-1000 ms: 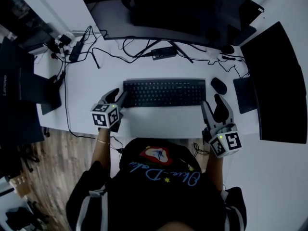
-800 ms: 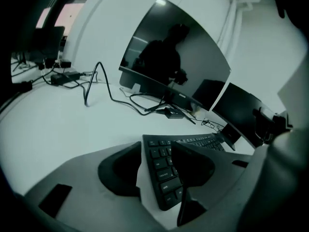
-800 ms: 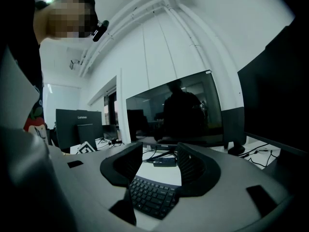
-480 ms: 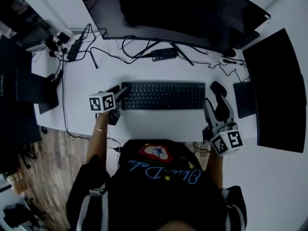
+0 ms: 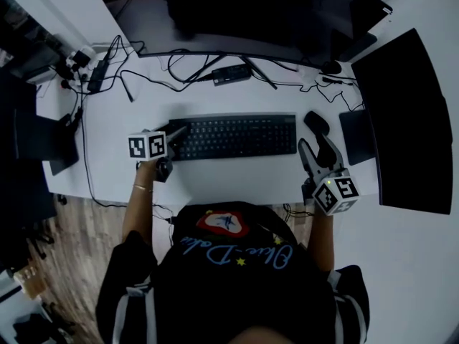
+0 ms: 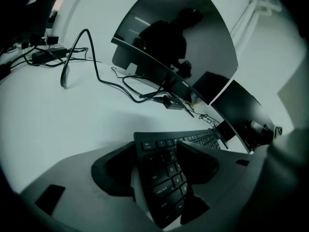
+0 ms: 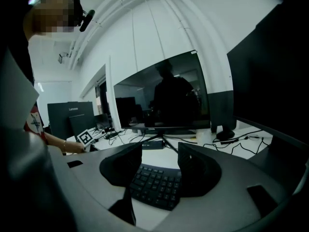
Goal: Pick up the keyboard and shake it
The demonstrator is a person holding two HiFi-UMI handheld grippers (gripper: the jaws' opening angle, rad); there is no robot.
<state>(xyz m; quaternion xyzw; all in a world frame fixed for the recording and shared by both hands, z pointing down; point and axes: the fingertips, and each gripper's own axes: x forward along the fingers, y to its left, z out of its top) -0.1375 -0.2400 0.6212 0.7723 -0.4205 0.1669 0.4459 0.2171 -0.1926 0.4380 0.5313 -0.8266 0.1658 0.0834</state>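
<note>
The keyboard (image 5: 233,136) lies on the desk (image 5: 237,181). Your left claw (image 5: 179,132), jaws just opening, straddles its left end ungripped; your right claw (image 5: 313,149) gapes near its right end. Lift before both clamp and it tips, slipping out.

Mouse (image 5: 316,122), curved monitor (image 5: 251,13) on desk (image 5: 237,181) (cables (image 5: 179,70) tangled).
</note>
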